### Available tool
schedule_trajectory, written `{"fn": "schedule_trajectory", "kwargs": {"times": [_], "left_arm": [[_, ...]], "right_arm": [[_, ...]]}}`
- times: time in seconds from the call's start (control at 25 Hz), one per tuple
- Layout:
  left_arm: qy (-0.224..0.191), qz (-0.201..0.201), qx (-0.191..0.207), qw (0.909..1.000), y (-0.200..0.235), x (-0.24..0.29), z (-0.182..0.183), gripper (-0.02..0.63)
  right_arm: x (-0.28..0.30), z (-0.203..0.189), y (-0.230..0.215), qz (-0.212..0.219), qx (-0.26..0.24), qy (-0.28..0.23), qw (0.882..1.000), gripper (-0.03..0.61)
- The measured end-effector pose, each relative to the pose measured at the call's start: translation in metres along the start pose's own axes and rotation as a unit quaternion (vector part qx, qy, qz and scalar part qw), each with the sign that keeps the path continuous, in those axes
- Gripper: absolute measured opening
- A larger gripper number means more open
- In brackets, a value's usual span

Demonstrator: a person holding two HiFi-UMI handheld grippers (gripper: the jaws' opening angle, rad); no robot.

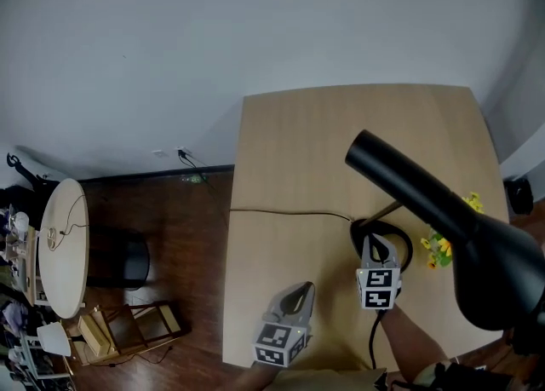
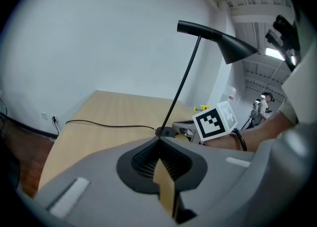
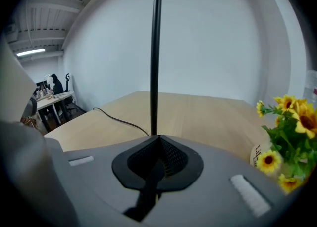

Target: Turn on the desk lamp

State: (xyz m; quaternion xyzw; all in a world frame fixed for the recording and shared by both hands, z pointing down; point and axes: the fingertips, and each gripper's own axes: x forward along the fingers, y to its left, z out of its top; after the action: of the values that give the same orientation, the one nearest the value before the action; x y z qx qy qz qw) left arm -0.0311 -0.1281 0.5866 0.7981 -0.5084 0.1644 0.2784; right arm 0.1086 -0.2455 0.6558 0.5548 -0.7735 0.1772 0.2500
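A black desk lamp stands on the wooden table (image 1: 315, 142): its round base (image 1: 385, 231) lies right of centre, and a thin stem leans up to the cone-shaped head (image 1: 477, 253) close under the head camera. No glow shows from the head (image 2: 229, 44). My right gripper (image 1: 378, 243) is shut, its tip resting over the base; in the right gripper view the stem (image 3: 156, 63) rises just beyond the closed jaws (image 3: 157, 137). My left gripper (image 1: 300, 292) is shut and empty, low over the table's front, left of the base (image 2: 166, 132).
The lamp's black cord (image 1: 289, 212) runs left across the table to a wall socket. A small pot of yellow flowers (image 1: 438, 249) stands just right of the base. On the floor at the left are a round white table (image 1: 64, 244) and a black stool (image 1: 119, 257).
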Motion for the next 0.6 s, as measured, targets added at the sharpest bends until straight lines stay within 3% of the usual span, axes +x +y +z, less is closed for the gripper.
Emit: {"fn": "schedule_trajectory", "kwargs": {"times": [0.6], "left_arm": [[0.007, 0.022, 0.002, 0.9997, -0.009, 0.000, -0.004, -0.001]], "right_arm": [[0.041, -0.019, -0.002, 0.013, -0.048, 0.042, 0.998, -0.003]]}}
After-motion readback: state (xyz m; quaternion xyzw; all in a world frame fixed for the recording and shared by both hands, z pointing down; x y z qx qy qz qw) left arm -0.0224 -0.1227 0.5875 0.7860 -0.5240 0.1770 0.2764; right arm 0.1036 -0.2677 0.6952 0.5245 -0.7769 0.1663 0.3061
